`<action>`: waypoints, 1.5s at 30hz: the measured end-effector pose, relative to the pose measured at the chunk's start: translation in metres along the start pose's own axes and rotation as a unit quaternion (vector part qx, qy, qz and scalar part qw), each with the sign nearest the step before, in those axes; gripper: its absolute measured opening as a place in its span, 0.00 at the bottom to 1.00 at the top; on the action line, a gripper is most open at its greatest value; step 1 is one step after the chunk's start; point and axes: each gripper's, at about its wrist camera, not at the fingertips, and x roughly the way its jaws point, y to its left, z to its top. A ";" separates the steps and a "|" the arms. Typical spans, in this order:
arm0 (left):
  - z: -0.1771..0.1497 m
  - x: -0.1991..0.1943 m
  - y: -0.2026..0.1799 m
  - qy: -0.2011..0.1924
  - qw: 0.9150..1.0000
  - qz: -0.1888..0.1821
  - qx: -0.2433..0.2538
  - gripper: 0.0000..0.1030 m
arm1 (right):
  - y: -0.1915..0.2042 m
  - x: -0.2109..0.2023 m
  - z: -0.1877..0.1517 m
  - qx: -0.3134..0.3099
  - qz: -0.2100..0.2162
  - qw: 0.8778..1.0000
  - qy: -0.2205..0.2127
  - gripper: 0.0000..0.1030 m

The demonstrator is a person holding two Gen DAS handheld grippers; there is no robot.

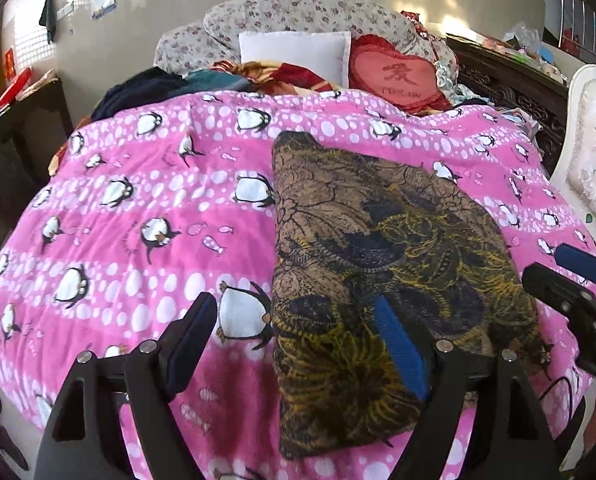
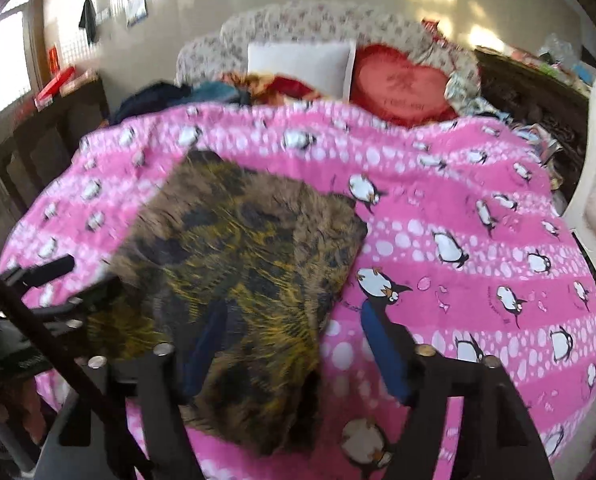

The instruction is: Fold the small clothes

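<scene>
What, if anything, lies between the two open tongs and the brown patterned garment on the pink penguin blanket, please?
Nothing visible does. The brown patterned garment lies in the open on the pink penguin blanket. The left tongs and right tongs hover over its near edges, both open. The pillows sit well behind it.

The blanket [image 1: 138, 216] looks like soft, fleecy cloth, matt, printed pink with white dots and penguins. On it, toward 3 o'clock in the left wrist view, the folded garment [image 1: 378, 240] is a thin matt fabric with a lace-like brown, black and yellow print. The left gripper [image 1: 298, 340] is matt black plastic with shiny metal pins and 2 blue ribbed pads [image 1: 400, 344]. At 12 o'clock, the white pillow [image 1: 294, 54] is smooth cloth and the heart cushion [image 1: 394, 76] is red cloth with a frilled edge. At 2 o'clock, the dark headboard [image 1: 510, 88] looks like carved wood, slightly glossy.
</scene>
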 end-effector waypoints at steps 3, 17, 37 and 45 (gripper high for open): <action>0.001 -0.010 -0.001 -0.002 1.000 -0.002 -0.003 0.79 | 0.009 -0.015 0.000 0.007 -0.001 1.000 -0.012 0.75; 0.000 -0.045 -0.011 -0.041 0.999 0.007 -0.010 0.79 | 0.021 -0.041 -0.008 0.048 0.003 0.998 -0.034 0.86; 0.000 -0.038 -0.010 -0.033 0.999 0.009 -0.017 0.79 | 0.020 -0.024 -0.009 0.055 -0.013 0.998 -0.025 0.89; -0.001 -0.035 -0.012 -0.029 0.999 0.010 -0.017 0.79 | 0.019 -0.022 -0.010 0.058 -0.009 0.998 -0.021 0.90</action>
